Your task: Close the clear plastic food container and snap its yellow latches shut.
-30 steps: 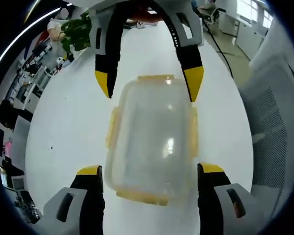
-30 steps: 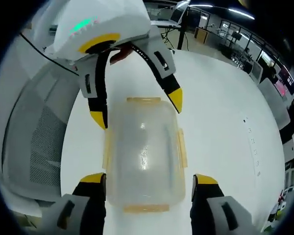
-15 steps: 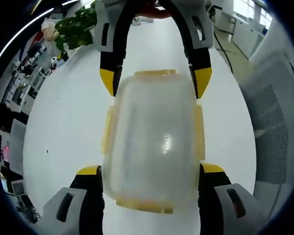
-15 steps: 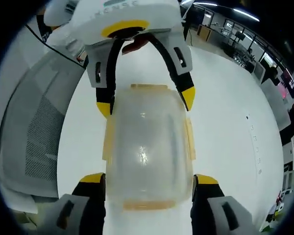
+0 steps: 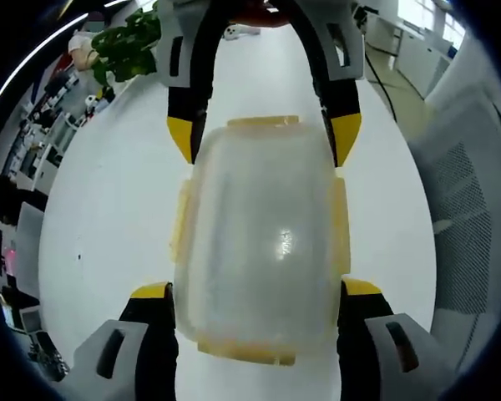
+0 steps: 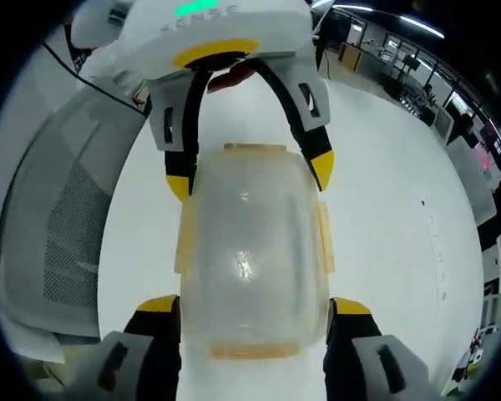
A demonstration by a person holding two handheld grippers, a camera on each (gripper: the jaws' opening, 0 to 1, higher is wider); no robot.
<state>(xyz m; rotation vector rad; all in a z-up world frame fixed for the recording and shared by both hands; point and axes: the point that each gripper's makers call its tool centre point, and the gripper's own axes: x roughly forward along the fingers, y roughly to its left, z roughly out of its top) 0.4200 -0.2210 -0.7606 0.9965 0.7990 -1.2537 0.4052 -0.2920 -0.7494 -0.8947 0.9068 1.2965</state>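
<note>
White table (image 5: 108, 209) bears container (image 5: 263, 242) lengthwise between both spread claws (image 5: 255, 292) (image 6: 255, 305).

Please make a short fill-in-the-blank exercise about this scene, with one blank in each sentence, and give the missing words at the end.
1. The clear container has latches of ____ colour.
2. The container rests on a ____ table.
3. In the left gripper view, the right gripper stands at the container's ____ end.
4. Beyond the table, in the left gripper view, there is a plant with ____ leaves.

Missing words: yellow; white; far; green
</note>
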